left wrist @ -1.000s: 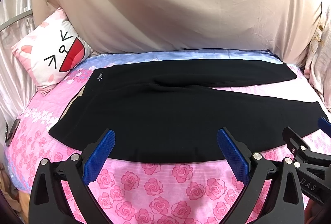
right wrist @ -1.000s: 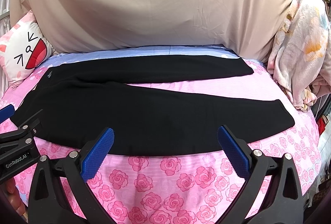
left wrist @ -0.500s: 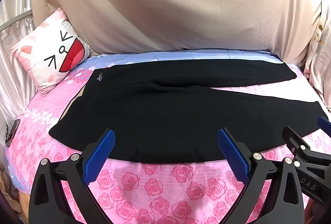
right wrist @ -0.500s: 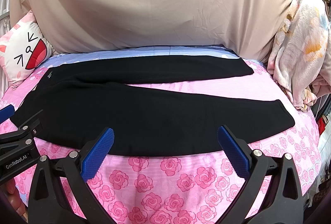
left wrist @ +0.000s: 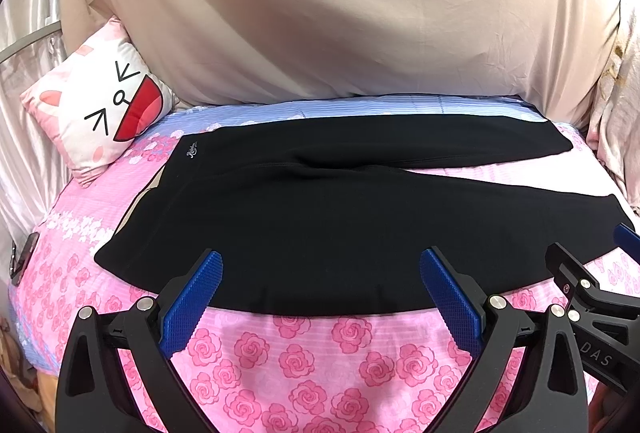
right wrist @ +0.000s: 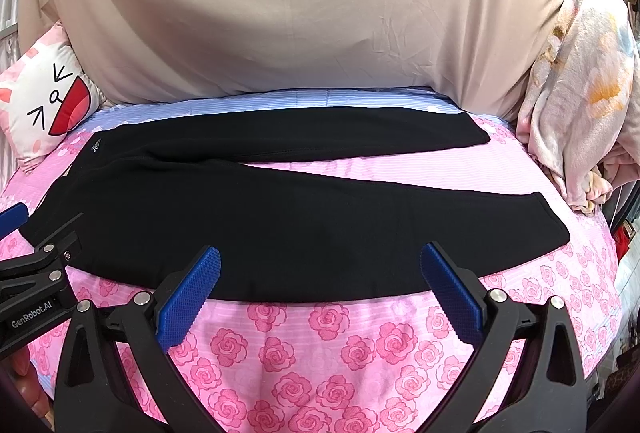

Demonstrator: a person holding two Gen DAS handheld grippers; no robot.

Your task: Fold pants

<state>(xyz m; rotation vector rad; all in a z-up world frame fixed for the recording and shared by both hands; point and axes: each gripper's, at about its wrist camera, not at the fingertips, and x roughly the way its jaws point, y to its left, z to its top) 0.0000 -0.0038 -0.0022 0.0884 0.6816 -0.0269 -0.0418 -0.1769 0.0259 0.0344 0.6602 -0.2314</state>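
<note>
Pants flat on bed, unfolded; left tool and right tool wide open, empty, near edge. Start step. Next, probably: grip near leg, fold over far leg.

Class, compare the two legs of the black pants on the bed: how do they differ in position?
The far leg lies by the blue-striped band of the bedsheet; the near leg lies over the pink roses. The far leg's hem ends short of the near leg's. Both are black, flat, joined at the waist and untouched.
</note>
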